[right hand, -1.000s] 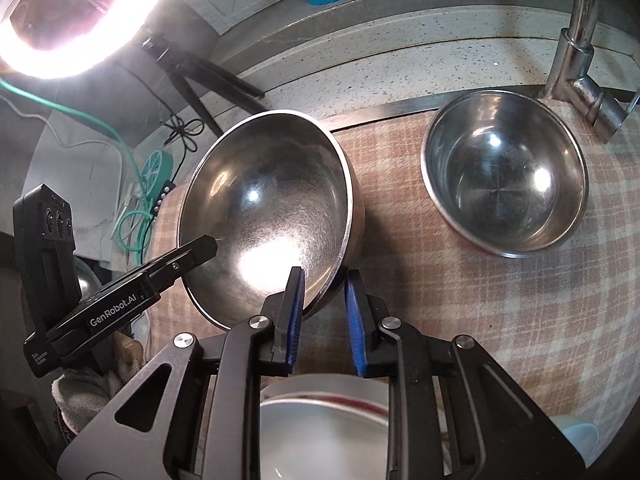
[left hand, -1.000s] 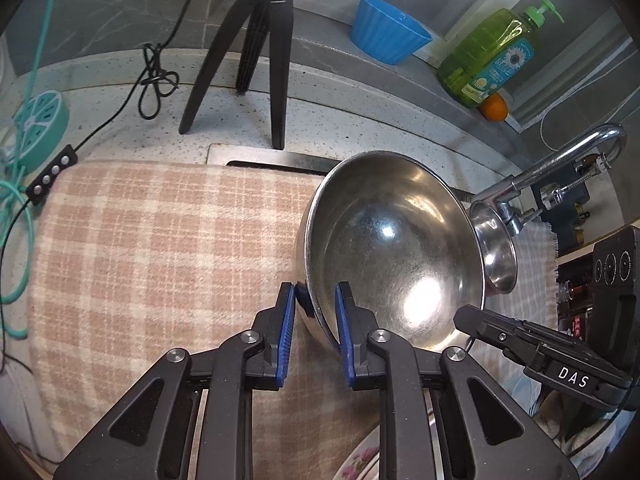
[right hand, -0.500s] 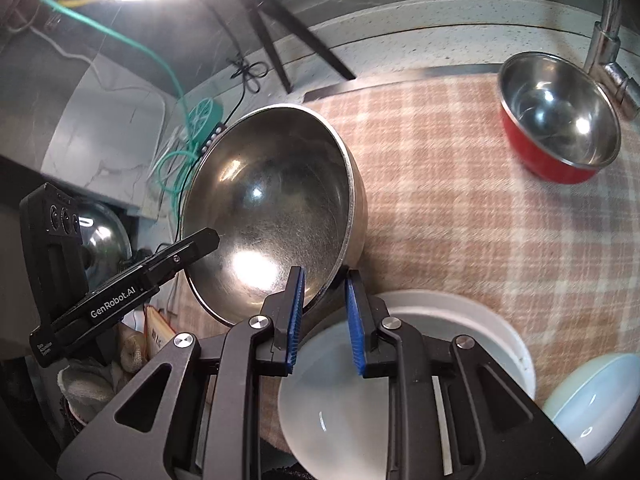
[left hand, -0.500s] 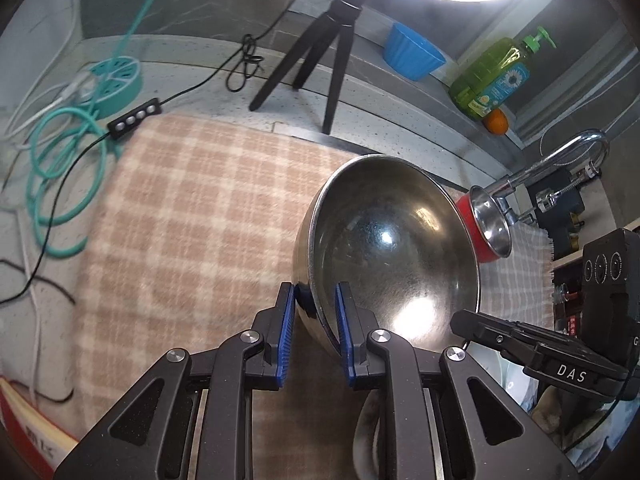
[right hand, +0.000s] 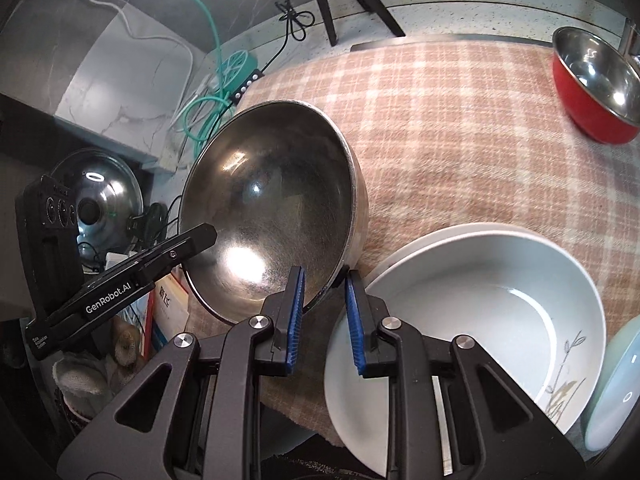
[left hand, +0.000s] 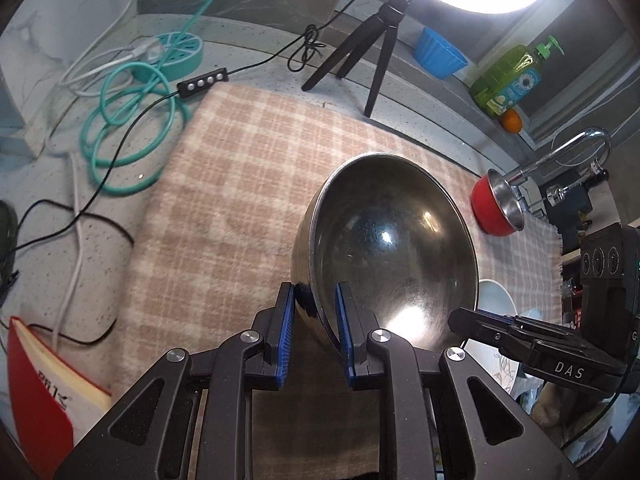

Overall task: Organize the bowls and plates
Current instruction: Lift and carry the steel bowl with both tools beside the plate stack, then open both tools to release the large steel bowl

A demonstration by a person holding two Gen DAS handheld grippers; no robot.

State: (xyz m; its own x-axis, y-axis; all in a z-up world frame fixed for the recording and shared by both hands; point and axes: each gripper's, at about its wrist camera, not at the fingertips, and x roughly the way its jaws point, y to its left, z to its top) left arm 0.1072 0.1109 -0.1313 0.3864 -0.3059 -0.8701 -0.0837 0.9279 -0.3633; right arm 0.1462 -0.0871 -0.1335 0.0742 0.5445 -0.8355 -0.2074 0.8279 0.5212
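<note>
A large steel bowl [left hand: 394,248] hangs tilted above the pink checked cloth [left hand: 224,200], held from two sides. My left gripper [left hand: 316,294] is shut on its near-left rim. My right gripper [right hand: 325,280] is shut on the opposite rim of the same steel bowl [right hand: 276,216]. Each gripper shows in the other's view at the far rim. A red bowl with a steel inside [right hand: 592,92] sits at the cloth's far right near the tap [left hand: 568,156]. White plates [right hand: 472,320] lie stacked under my right gripper, with a pale blue dish [right hand: 616,392] beside them.
A ring light on a black tripod [left hand: 372,52] stands at the back of the counter. Green and black cables [left hand: 128,120] lie left of the cloth. A red book [left hand: 44,396] is at the near left. A blue cup [left hand: 438,56] and green soap bottle [left hand: 508,80] stand on the back ledge.
Both grippers have carried the steel bowl leftward over the cloth, away from the red bowl and the tap. The white plates and the cables have come into view.
</note>
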